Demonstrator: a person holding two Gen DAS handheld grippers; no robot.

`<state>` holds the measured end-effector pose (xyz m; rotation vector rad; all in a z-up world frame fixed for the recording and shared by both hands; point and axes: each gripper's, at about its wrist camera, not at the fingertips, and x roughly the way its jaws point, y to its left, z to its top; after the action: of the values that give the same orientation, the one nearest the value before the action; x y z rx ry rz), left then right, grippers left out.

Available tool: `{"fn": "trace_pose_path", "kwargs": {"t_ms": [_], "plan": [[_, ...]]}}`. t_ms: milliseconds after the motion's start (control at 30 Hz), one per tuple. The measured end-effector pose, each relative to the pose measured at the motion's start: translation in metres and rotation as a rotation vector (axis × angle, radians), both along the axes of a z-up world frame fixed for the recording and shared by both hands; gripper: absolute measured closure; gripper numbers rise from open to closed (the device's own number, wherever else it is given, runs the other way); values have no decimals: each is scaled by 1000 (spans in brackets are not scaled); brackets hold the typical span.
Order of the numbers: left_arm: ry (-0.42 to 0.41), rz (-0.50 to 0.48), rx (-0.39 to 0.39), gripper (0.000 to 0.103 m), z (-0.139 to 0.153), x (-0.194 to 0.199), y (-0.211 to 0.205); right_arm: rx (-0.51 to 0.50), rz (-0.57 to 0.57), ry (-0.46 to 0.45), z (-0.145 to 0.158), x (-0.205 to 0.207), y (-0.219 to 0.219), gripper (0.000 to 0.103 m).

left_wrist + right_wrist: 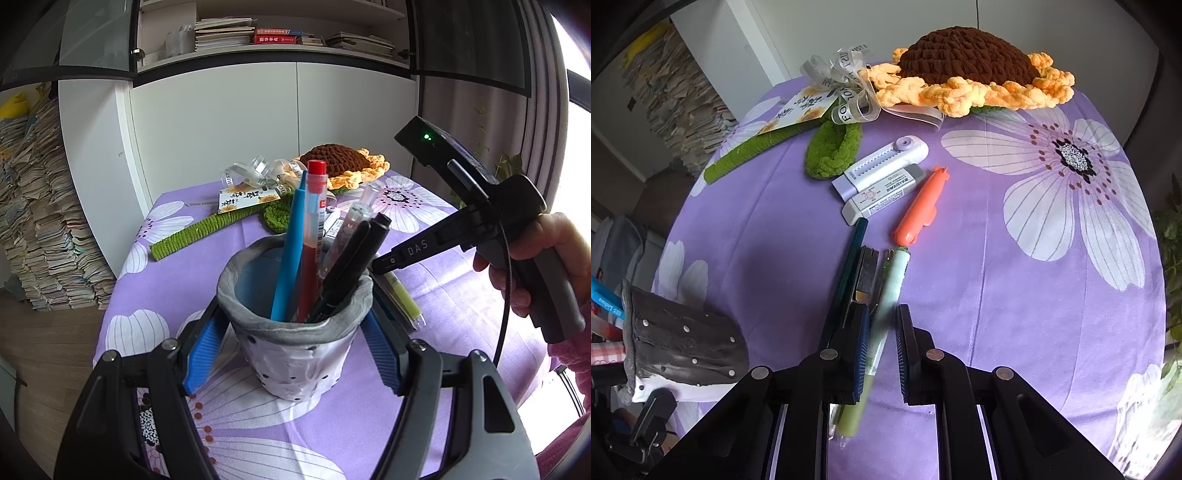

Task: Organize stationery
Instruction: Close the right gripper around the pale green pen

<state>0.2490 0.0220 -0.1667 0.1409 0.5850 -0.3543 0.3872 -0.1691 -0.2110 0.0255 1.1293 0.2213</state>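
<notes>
A grey-rimmed, dotted pen cup point(295, 354) stands on the purple flowered cloth, and my left gripper point(293, 314) is shut on it with a blue pad against each side. Blue, red, clear and black pens stand in the cup. To its right a hand holds my right gripper point(380, 264), which points steeply down at the cloth. In the right wrist view that gripper's point(882, 310) jaws are narrow and shut on a light green pen point(899, 273). The pen runs between the pads and on under the gripper. The cup point(683, 343) sits at the lower left there.
Beyond the green pen lie an orange carrot-shaped pen point(921, 203), two white erasers point(882, 162) point(882, 192), a dark teal pencil point(851, 258) and a black-and-silver cutter point(866, 273). A crochet sunflower point(967, 70) with green stem point(750, 155) and ribbon point(846, 85) fills the table's far side.
</notes>
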Motion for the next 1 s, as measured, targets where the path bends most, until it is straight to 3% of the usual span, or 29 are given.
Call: {"fn": "trace_pose_path", "kwargs": {"t_ms": [300,500,700,767,833,1000], "plan": [[1,1,0,32,0,0,1,-90,66,-6,2,-11,4,92],[0,1,-1,32,0,-1,1,-95,64,45,0,-28,-13,92],[1,2,2,32,0,-1,1,-66,19,39,9,-16,-20,90],[1,2,1,32,0,-1,1,-55,8,49,8,-8,-20,72],[2,1,-1,32,0,0,1,-40,-6,59,7,0,-21,61],[2,0,-2,32,1,0,1,-85,-10,43,2,10,-14,61]]}}
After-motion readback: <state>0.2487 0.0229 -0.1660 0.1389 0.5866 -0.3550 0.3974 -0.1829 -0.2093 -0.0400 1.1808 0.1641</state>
